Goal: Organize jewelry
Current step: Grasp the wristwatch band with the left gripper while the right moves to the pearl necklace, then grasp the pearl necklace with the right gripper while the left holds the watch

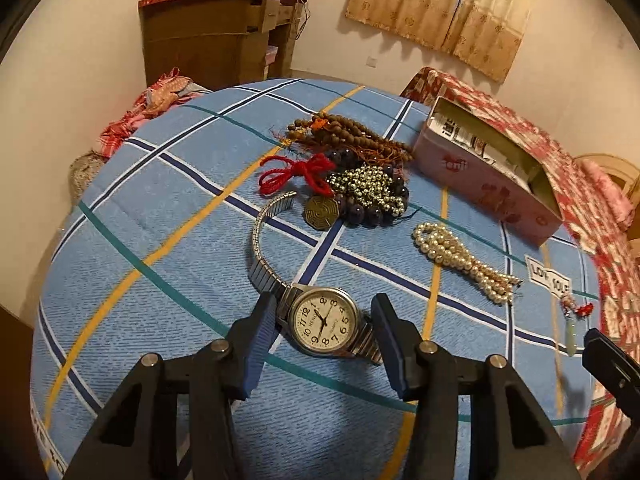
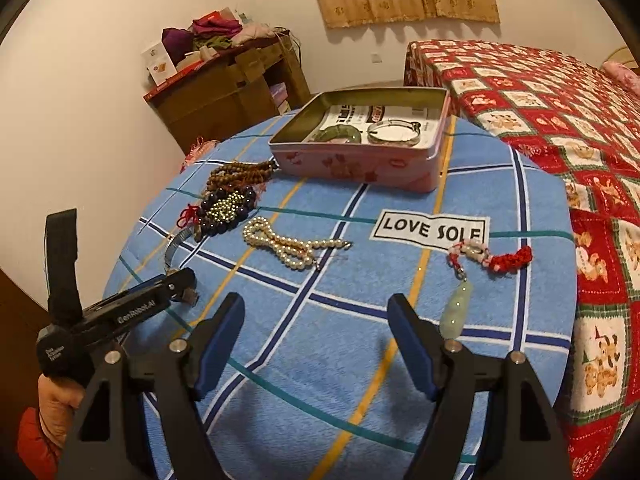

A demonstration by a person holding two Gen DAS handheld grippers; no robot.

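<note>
A silver watch [image 1: 324, 322] with a white dial lies on the blue checked cloth [image 1: 160, 240]. My left gripper [image 1: 323, 304] straddles it, pads close to the band on both sides, with no clear press. My right gripper [image 2: 316, 304] hangs open and empty over the cloth. A pale jade pendant [image 2: 456, 312] on a red knotted cord lies just beside its right finger. A pearl necklace [image 2: 288, 244] lies mid-cloth. The open pink tin [image 2: 360, 164] at the back holds a green bangle [image 2: 340, 136] and a silver bangle [image 2: 394, 134].
A heap of brown, dark purple and gold beads [image 1: 368, 188] with a red cord and a brass coin [image 1: 322, 212] lies beyond the watch. A red patterned quilt [image 2: 560, 120] borders the cloth on the right. A cluttered wooden cabinet [image 1: 216, 40] stands against the far wall.
</note>
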